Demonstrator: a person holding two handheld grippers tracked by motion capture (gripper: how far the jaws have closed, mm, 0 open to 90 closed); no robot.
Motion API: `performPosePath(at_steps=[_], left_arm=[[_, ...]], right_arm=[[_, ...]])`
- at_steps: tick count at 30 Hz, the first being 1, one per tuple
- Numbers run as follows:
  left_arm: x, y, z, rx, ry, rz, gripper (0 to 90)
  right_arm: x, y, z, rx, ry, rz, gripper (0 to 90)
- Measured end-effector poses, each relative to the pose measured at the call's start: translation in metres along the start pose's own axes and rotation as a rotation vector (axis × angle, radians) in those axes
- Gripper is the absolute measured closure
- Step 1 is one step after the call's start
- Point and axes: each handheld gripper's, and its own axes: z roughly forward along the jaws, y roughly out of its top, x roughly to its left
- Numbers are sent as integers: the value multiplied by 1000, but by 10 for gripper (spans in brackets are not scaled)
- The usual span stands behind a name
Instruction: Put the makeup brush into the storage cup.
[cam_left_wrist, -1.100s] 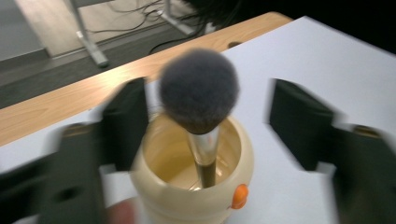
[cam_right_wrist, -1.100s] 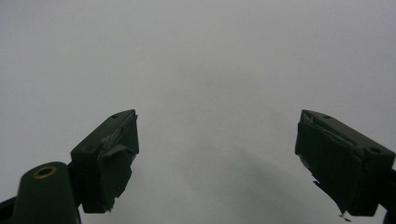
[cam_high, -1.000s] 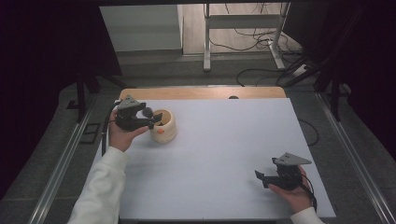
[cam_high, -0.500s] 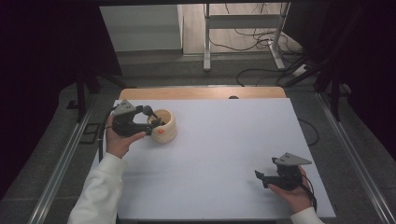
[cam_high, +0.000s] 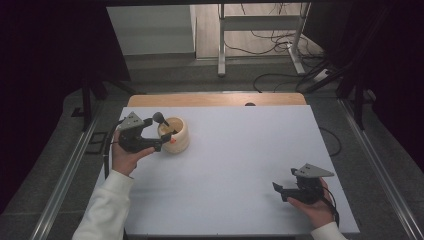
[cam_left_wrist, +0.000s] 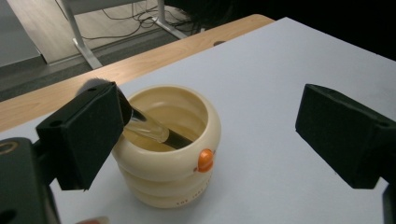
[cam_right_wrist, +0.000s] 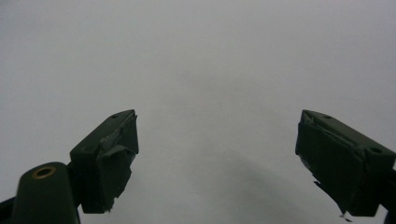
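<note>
**Brush Dropped in the Pot**

A cream pot (cam_high: 175, 135) is seen on the left part of the white table (cam_high: 235, 165), near the far edge. A brush (cam_left_wrist: 149, 130) is leaned inside the pot, with its dark fluffy head (cam_high: 158, 117) stuck out over the rim. It is no longer gripped by anything.

The left gripper (cam_high: 152, 135) is held just beside the pot. Its jaws have just been opened wide, and the pot is seen between them, but nothing is pressed by the pads.

The right gripper (cam_high: 280, 189) is rested low over the near right corner of the table, well apart from the pot. Its jaws are spread open and nothing is held.

The putting-in part looks done. What is left, it seems, is for the left gripper to be pulled away.
</note>
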Motion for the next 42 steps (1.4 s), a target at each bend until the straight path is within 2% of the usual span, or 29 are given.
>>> performPosePath(at_steps=[7,12,26,33,42], left_arm=[[-3,-12,-2,17,-1,-2,88],[-9,-19,-3,40,2,15,88],[-26,-38,-25,30,-5,19,91],[-32,-56,-30,67,-5,9,94],[-44,-80,-31,113,-17,26,109]], right_arm=[[-2,0,2,2,7,-3,139],[-3,-1,2,7,9,-11,139],[0,0,0,0,8,-5,139],[-1,-1,1,3,15,-6,139],[-1,-1,1,5,19,-11,139]])
